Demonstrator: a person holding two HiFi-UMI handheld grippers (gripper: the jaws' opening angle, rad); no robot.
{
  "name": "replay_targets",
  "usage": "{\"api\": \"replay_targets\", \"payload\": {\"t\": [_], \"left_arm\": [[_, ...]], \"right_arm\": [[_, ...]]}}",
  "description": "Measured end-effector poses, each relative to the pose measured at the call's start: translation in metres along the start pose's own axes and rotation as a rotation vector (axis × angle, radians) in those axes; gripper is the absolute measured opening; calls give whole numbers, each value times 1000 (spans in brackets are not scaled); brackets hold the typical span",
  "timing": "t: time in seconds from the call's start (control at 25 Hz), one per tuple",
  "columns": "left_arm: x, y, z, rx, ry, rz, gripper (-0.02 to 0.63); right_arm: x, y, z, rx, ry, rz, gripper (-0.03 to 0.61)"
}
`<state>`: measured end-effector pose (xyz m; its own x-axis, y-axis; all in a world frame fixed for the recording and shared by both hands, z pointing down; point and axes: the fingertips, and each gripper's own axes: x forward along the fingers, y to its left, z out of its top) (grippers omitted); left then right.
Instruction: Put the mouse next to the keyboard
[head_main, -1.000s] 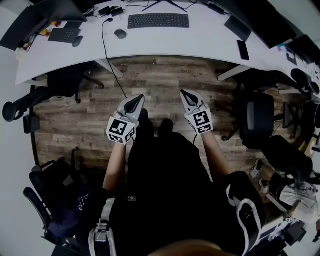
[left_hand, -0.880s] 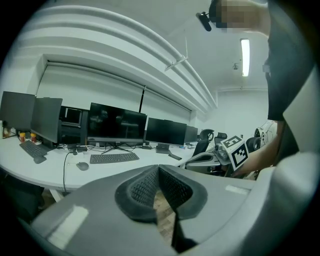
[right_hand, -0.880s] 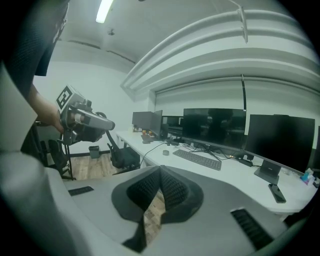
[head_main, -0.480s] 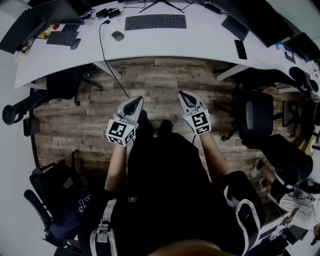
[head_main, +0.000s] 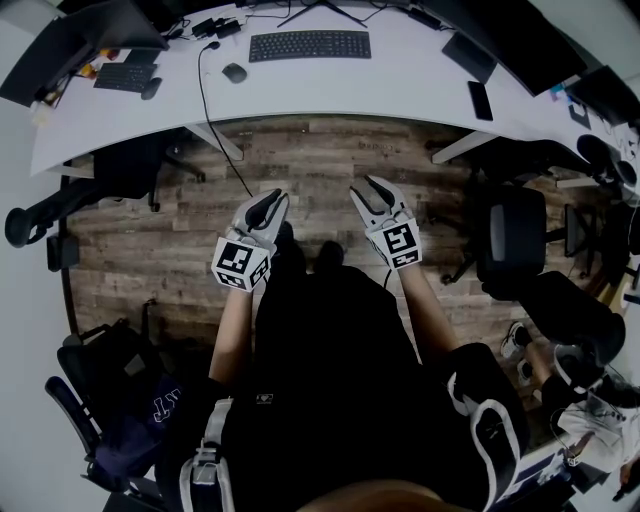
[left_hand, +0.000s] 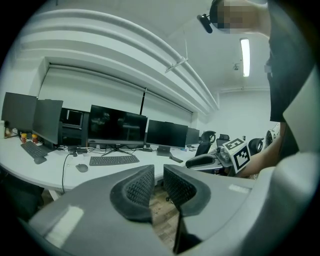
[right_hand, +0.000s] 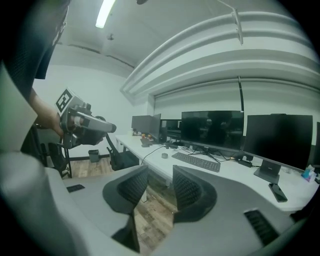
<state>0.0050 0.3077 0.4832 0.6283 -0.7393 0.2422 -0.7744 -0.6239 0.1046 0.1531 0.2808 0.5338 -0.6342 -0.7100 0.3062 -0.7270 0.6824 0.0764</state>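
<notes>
Jaws just parted, left gripper (head_main: 271, 197) slightly, right gripper (head_main: 363, 186) wider, both empty; a cable (head_main: 203, 92) lies beside the mouse (head_main: 234, 72).

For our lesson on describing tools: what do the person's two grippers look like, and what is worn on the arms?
Both the left gripper and right gripper have light grey bodies, tapering jaws with dark ribbed pads, and a cube of black-and-white square markers. The forearms are bare; the clothing is black.

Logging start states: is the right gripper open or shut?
Open. The right gripper has jaws that have just been opening; wooden floor shows through the gap, nothing held.
</notes>
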Motion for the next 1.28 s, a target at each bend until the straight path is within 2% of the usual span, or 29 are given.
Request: {"api": "replay_targets", "payload": {"t": [0.12,0.24,0.32,0.84,1.28], "left_arm": [[2,-2,-1,0,3,6,89],[4,-3,-2,-2,6,20,161],[4,-3,-2,-5,4,27,178],[2,6,-1,-15,3,49,186],[12,52,3,-32,-5,25,186]], "right_arm": [[-1,-2,0,1,-15,8,195],[-3,-4,-2,13,-26,13,224],[-3,-5,-1,20,-33,17,244],[9,-5,2,19,-38,32,258],[44,-10,12,8,-6,8,259]]}}
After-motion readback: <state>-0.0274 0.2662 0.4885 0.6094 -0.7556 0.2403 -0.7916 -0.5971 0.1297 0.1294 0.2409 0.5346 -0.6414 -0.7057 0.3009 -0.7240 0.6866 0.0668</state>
